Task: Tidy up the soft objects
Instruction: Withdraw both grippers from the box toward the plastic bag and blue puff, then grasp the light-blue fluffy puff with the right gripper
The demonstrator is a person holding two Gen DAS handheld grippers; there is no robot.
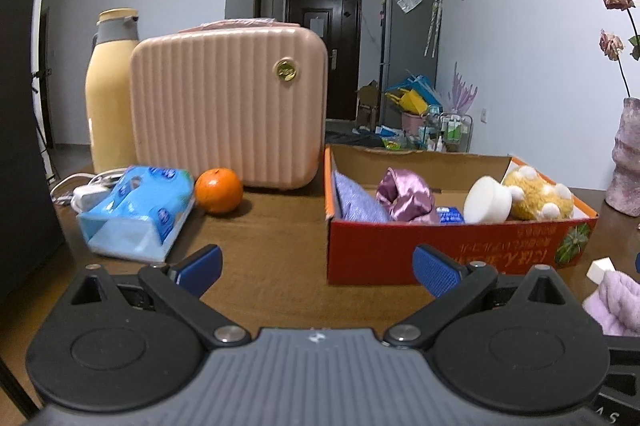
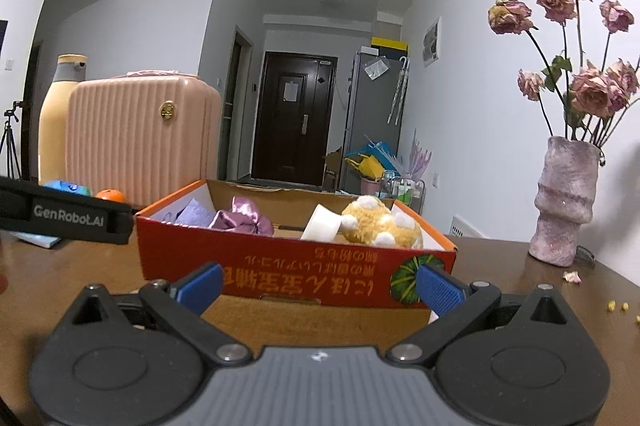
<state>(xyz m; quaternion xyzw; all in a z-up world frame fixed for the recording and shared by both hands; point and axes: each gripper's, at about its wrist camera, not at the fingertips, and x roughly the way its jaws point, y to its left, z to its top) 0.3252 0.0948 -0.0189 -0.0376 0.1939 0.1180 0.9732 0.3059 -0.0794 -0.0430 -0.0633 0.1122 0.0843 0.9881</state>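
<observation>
Soft stuff mostly boxed; both grippers empty, facing the box.

Red cardboard box (image 2: 280,266) sits mid-frame on the tabletop (image 1: 272,226), open top so soft items drop in easily: lilac cloth (image 1: 356,198), shiny purple scrunchie (image 1: 406,196), white sponge (image 1: 488,200), yellow plush (image 1: 538,192) w/ white dots, all inside, packed side by side. Lavender fluffy item (image 1: 614,306) lies outside the box at lower right of the left wrist view, white foam bit (image 1: 600,268) just beside it, prob. next to go in. Blue tissue pack (image 1: 136,212) lies left of frame, orange (image 1: 219,190) just beside it, pink case (image 1: 228,106) behind. Left gripper (image 1: 318,268) spread wide, holding nothing; right gripper (image 2: 318,280) likewise released, low at the box's front wall.
</observation>
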